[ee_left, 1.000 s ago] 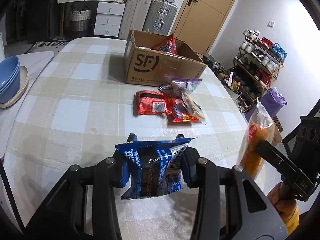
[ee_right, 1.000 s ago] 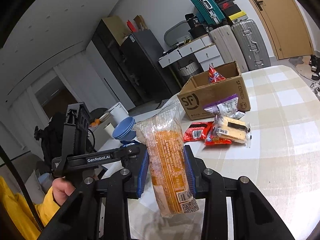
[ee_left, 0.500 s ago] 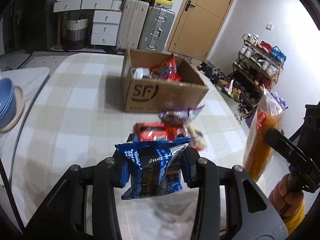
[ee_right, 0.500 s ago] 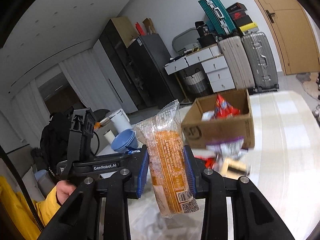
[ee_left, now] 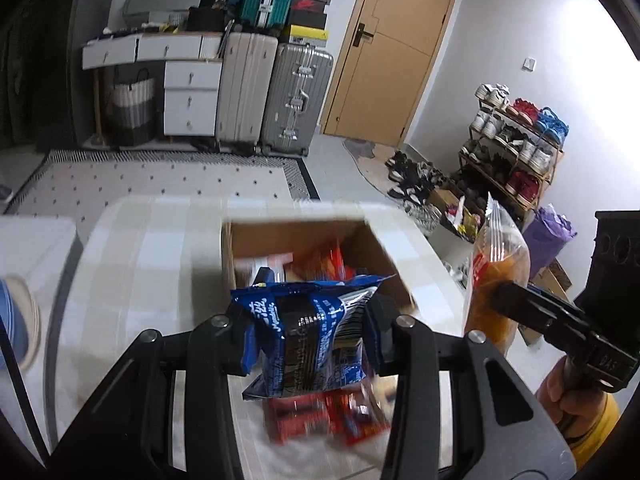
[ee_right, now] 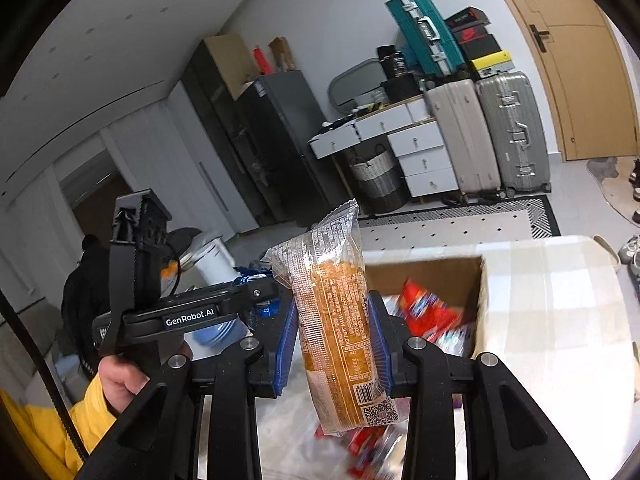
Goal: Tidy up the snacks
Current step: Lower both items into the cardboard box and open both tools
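Observation:
My left gripper [ee_left: 310, 336] is shut on a blue snack packet [ee_left: 308, 340] and holds it in the air just before the open cardboard box [ee_left: 240, 248]. My right gripper [ee_right: 332, 344] is shut on a long clear bag of orange snack [ee_right: 336, 320], upright, beside the same box [ee_right: 480, 300]. That bag also shows at the right of the left wrist view [ee_left: 492, 280]. Red snack packets [ee_left: 332, 260] lie inside the box. More red packets [ee_left: 328, 420] lie on the checked table below the left gripper, blurred.
The checked tablecloth [ee_left: 140, 264] runs to a rounded far edge. Blue bowls [ee_left: 16, 320] stand at the left. Suitcases [ee_left: 272, 92], white drawers [ee_left: 188, 96] and a shoe rack [ee_left: 516, 148] stand on the floor beyond.
Both grippers have moved forward and up toward the box, each keeping its packet. The box now sits right under them and the loose red packets have passed beneath.

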Motion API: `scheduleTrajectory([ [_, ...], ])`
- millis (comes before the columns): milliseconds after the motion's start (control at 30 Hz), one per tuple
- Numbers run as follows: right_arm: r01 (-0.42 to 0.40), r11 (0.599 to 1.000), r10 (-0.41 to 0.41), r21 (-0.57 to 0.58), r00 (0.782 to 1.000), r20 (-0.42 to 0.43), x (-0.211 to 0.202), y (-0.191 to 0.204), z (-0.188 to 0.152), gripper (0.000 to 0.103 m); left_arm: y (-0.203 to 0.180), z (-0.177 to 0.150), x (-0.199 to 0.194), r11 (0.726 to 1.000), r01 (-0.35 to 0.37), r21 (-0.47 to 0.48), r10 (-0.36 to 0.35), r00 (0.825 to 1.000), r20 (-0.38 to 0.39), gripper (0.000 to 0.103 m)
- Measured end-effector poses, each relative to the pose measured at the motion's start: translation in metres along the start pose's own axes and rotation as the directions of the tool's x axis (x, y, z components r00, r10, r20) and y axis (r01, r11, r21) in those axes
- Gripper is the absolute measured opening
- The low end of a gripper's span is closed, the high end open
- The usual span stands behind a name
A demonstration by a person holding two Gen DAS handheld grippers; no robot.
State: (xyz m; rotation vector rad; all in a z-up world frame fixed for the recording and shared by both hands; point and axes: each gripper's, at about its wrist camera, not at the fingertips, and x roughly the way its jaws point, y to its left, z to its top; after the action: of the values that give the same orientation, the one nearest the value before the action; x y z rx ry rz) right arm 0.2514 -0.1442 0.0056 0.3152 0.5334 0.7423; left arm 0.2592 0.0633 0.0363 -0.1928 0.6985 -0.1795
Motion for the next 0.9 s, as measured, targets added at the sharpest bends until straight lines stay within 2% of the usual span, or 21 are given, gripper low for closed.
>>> scheduleTrajectory([
  [100, 0.026, 1.000, -0.026, 0.005, 1.000, -0.006, 0.015, -0.011, 0.022, 0.034, 0.001, 0.029, 0.024, 1.000, -0.005, 0.003, 0.005, 1.000, -0.015, 0.037],
  [300, 0.073, 0.997, -0.072, 0.026, 0.996, -0.050, 0.053, -0.035, 0.051, 0.034, 0.005, 0.060, 0.084, 0.999, -0.037, 0.008, 0.038, 0.995, -0.090, 0.037],
  [600, 0.110, 0.992, -0.100, 0.064, 0.985, -0.139, 0.103, -0.066, 0.048, 0.034, 0.013, 0.053, 0.141, 0.998, -0.062, 0.013, 0.064, 0.984, -0.165, 0.037],
  [900, 0.126, 0.991, -0.116, 0.054, 0.980, -0.162, 0.118, -0.072, 0.039, 0.034, 0.013, 0.040, 0.158, 0.998, -0.057, 0.022, 0.060, 0.980, -0.187, 0.037],
])
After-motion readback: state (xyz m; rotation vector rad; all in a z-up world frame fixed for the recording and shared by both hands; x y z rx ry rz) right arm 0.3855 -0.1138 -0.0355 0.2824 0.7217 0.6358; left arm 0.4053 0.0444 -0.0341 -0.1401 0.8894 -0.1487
